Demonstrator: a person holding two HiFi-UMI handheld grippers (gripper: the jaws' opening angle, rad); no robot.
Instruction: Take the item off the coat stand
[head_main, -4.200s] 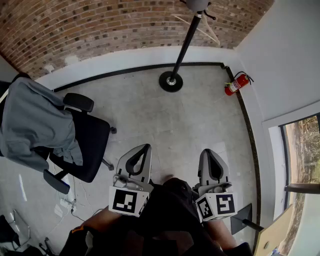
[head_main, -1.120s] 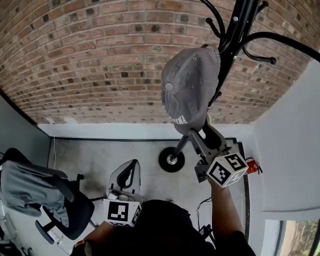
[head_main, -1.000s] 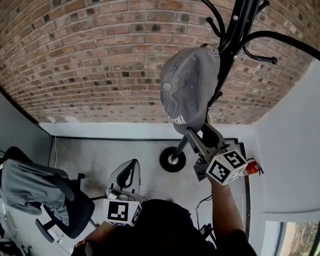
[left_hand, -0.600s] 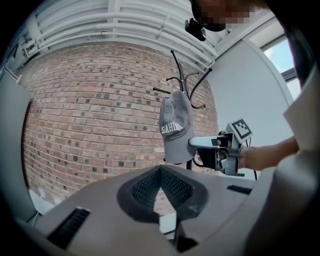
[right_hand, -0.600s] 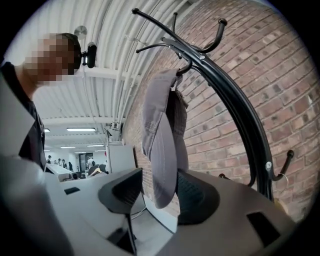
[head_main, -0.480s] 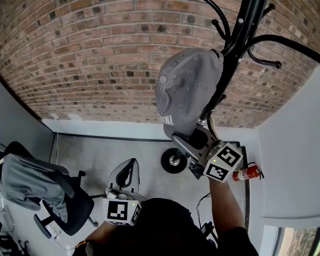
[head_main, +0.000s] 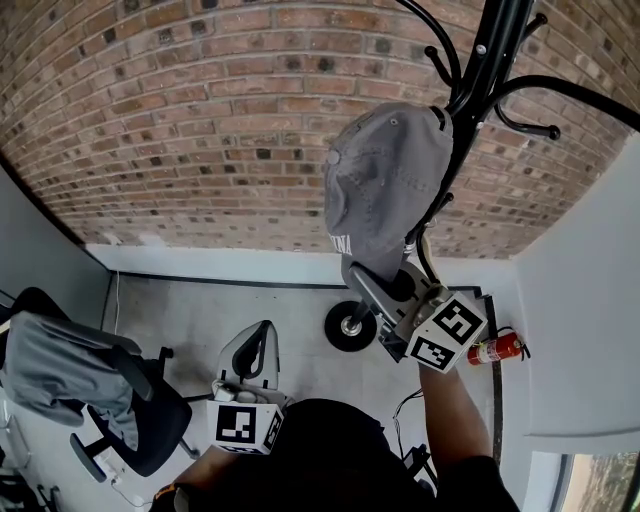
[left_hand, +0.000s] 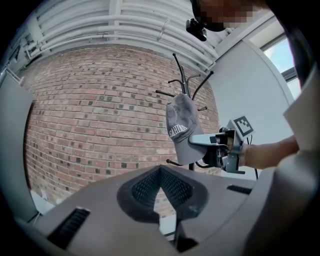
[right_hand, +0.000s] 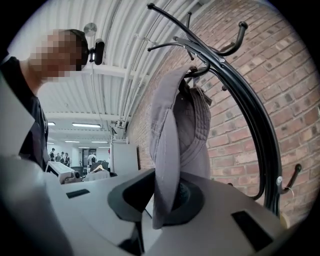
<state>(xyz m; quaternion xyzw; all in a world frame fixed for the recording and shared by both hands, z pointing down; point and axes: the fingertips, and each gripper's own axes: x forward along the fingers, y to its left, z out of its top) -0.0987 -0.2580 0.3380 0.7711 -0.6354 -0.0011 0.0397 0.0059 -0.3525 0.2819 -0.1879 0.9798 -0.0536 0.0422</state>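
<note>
While the left gripper (head_main: 262, 335) idles low, fingers pressed together on nothing, the right gripper (head_main: 362, 278) has just closed its fingers on the stiffer brim, likely the surest hold, of a light, floppy grey cap (head_main: 385, 180) hanging on the coat stand (head_main: 492, 60).

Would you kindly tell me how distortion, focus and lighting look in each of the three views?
Head view: fisheye bows the brick wall into arcs; light even, all sharp. Left gripper view: dark vignetted corners; the cap sharp against the bricks. Right gripper view: the coat stand bends into a curve; the cap's near brim looks slightly soft.
</note>
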